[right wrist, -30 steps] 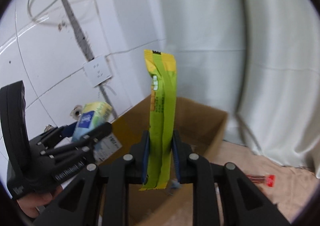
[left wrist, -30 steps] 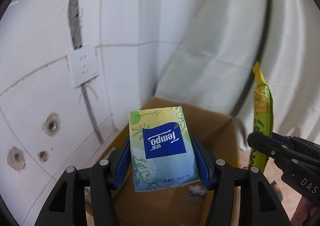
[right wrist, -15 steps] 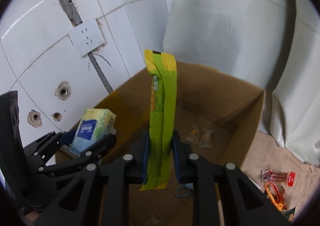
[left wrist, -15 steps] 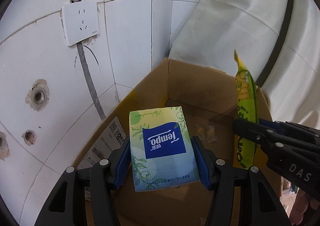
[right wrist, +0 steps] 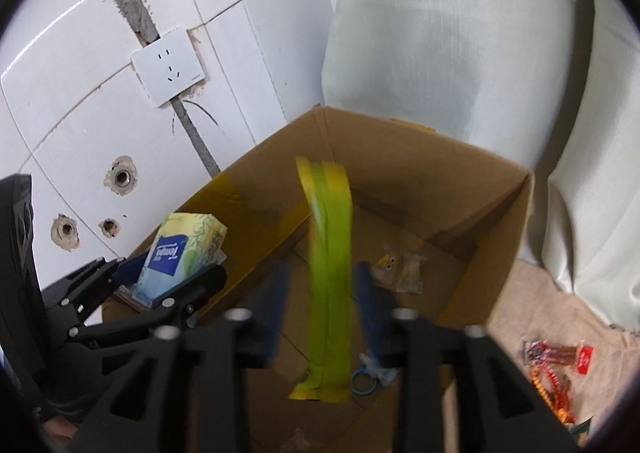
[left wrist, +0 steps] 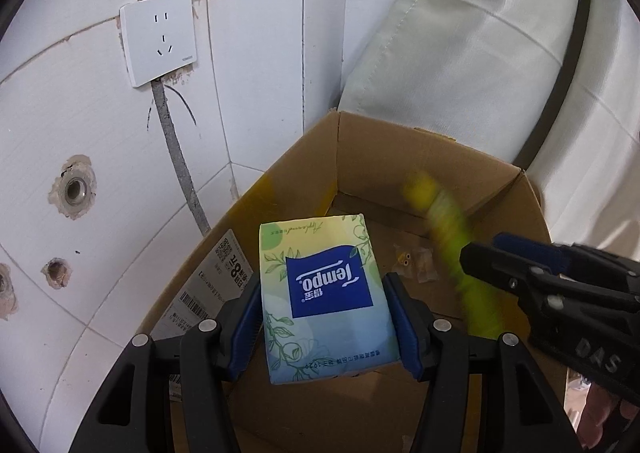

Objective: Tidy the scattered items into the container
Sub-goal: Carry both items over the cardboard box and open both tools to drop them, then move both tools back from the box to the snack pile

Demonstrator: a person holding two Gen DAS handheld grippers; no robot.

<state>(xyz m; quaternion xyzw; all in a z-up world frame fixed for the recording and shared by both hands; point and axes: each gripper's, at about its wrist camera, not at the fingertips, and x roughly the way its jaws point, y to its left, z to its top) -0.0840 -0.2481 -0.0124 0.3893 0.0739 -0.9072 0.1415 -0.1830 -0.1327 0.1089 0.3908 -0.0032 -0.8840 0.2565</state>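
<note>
The left gripper (left wrist: 324, 317) is clenched on the tissue pack (left wrist: 326, 301), held over the near-left part of the open cardboard box (right wrist: 508, 245), not yet lowered inside. The right gripper (right wrist: 320, 297) stands released, its jaws apart on either side of the green snack packet (right wrist: 330, 265), which is motion-blurred between them and, by judgement, dropping toward the box floor. Box contents: two small clear sachets (right wrist: 400, 269) at about 2 o'clock from the packet, a blue ring (right wrist: 362, 377) with a scrap of wrapper at its 3 o'clock near the packet's lower end; otherwise bare cardboard. Outside, on the floor cloth at 4 o'clock of the box, red and orange trinkets (right wrist: 556, 365) remain uncollected. Risks: the long packet may lodge upright against a wall or lean across the opening, hindering later drops; the tissue pack, held close to the left rim, could strike the box edge and fall outside if let go without moving toward centre; the two grippers work near each other and could collide.
</note>
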